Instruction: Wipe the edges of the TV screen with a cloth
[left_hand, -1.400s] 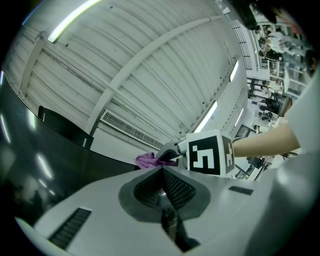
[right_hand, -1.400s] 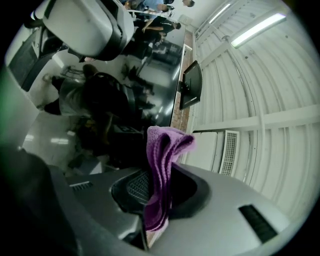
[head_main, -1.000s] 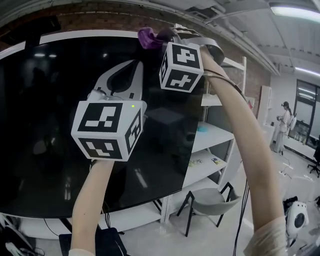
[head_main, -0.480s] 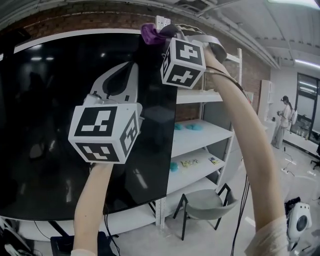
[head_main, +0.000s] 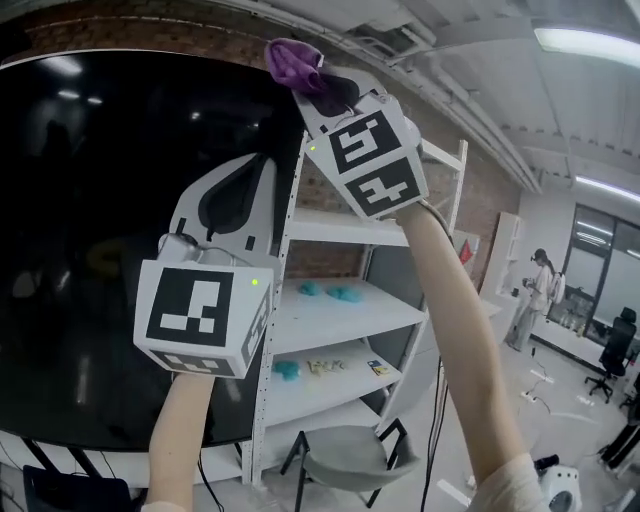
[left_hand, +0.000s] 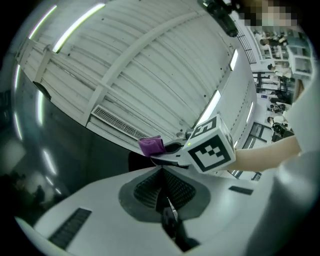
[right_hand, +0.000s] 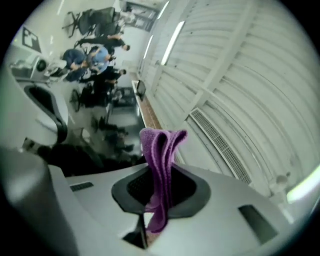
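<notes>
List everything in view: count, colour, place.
Flat TV screen: one, black, left of the head view.
Knitted cloth: one, purple, held up at the TV's top right corner.
Metal shelving unit: one, white, right of the TV.
Small shelf items: a few, teal, on the middle shelves.
Chair: one, grey seat, black legs, at the shelves' foot.
Standing person: one, far right background.
Left hand-held gripper: one, white, jaws shut, empty, before the TV.
Right hand-held gripper: one, white, shut on the cloth.

cloth (right_hand: 161, 175): purple knit, soft | TV screen (head_main: 90, 250): glossy blk glass | right gripper (head_main: 318, 88): matt grey plastic
</notes>
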